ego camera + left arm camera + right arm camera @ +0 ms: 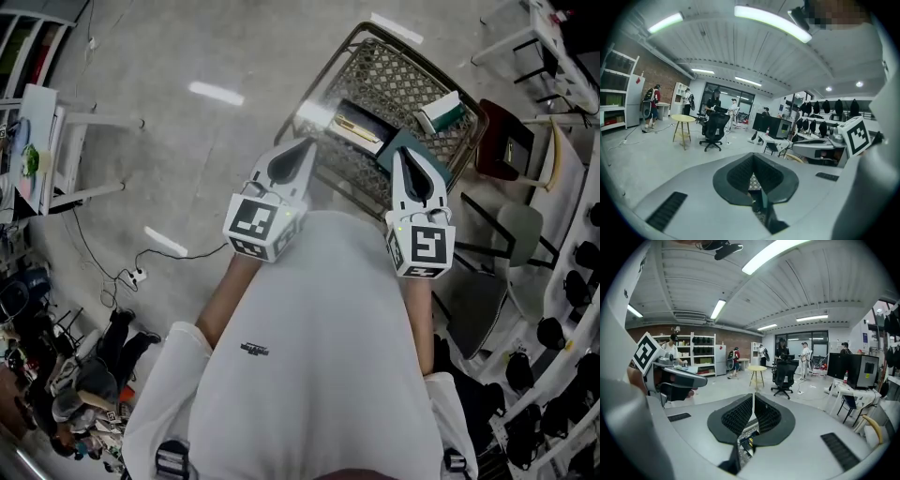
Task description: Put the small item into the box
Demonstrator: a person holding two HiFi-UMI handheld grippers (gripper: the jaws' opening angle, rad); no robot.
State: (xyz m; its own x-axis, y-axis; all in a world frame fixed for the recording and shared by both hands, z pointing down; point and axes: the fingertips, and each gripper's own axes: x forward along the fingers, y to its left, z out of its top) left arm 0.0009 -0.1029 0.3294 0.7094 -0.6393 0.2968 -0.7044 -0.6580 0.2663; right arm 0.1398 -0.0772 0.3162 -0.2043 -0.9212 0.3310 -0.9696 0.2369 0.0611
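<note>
Both grippers are held up in front of a person's white shirt, pointing forward and away from the body. My left gripper [302, 145] [753, 158] is shut with nothing between its jaws. My right gripper [403, 155] [752, 401] is shut and empty too. Below them on the floor stands a wire-mesh basket [394, 70]. In it lie a black and gold box [361, 127], a small white and green carton [441, 111] and a teal item [392, 148] partly hidden behind the right gripper. Neither gripper touches the basket or its contents.
A dark chair [506, 141] and a grey chair [520, 230] stand right of the basket. A white rack [42, 141] is at the left, with a cable and power strip [136, 277] on the floor. Ahead are a black office chair [714, 131], a round yellow table [757, 369] and people.
</note>
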